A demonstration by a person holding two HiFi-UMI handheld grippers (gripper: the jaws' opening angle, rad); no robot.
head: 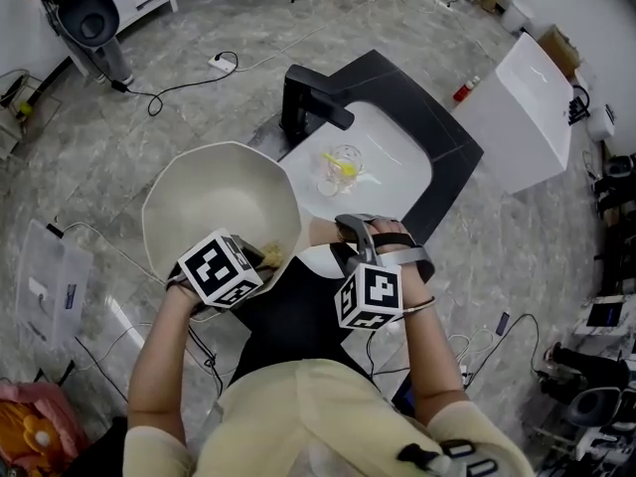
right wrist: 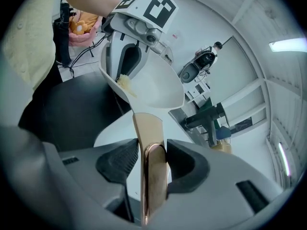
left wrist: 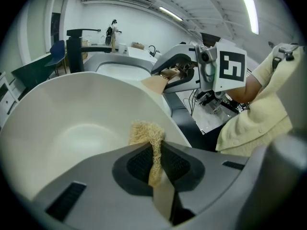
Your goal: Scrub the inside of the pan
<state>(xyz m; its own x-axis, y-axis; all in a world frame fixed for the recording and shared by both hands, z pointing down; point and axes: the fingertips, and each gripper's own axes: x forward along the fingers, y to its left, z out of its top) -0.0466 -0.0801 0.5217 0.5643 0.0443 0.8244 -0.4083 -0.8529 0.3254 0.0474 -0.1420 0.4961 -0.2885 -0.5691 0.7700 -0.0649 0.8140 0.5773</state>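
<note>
Head view only: black-rimmed sink (head: pixel 449 157), black faucet (head: pixel 306 99) and a clear glass (head: pixel 341 167) lie beyond the pan (head: pixel 214 202), which is held tilted in front of the person.

Left gripper view: the left gripper (left wrist: pixel 154 164) has its jaws clamped on a fibrous tan scrubber (left wrist: pixel 145 132), with the frayed tuft poking over the pan's near rim. Pan interior is smooth, matte cream and deeply rounded.

Right gripper view: the right gripper (right wrist: pixel 152 150) has its ribbed dark pads closed on the pan's handle (right wrist: pixel 153 176), a flat, glossy, copper-coloured strip. It also shows the scrubber against the inner wall.
</note>
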